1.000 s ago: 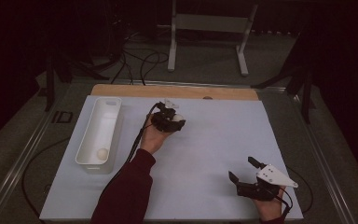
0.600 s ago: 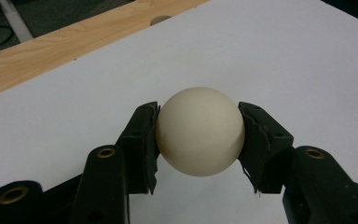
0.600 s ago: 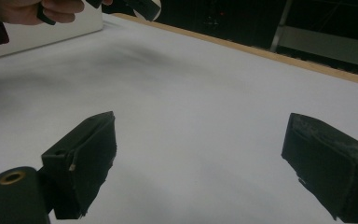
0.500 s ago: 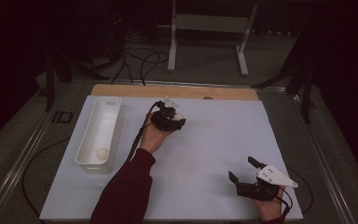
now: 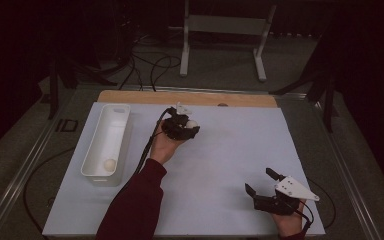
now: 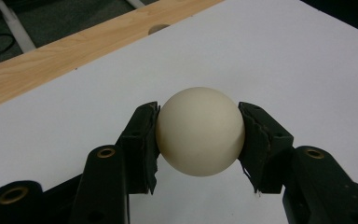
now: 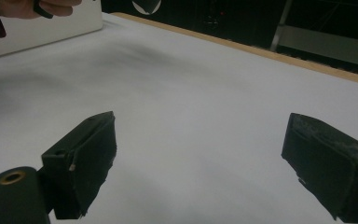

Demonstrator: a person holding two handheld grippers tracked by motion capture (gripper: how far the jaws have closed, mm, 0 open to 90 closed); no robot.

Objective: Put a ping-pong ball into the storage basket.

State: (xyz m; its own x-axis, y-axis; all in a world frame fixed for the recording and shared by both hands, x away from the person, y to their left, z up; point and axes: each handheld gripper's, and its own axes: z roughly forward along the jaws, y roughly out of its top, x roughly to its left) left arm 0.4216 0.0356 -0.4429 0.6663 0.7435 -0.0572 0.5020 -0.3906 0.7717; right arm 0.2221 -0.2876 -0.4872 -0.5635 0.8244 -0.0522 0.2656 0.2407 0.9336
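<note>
Gripping the cream ball [image 6: 199, 131], the left tongs [image 6: 198, 140] clench it; right tongs [image 7: 200, 163] gape.

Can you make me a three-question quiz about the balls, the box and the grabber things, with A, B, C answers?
1. Where is the long white plastic tray?
A. On the left side of the white table
B. By the right gripper
C. On the floor

2. How many round cream-coloured balls are there?
A. One
B. Two
C. Five

3. What is the right gripper doing?
A. Squeezing a ball
B. Holding the tray
C. Open, holding nothing

Answers:
1. A, the high view shows the tray along the table's left side.
2. B, one ball sits between the fingers of the left gripper, and another ball lies in the tray's near end.
3. C, the right gripper view shows its fingers wide apart over bare white table.
</note>
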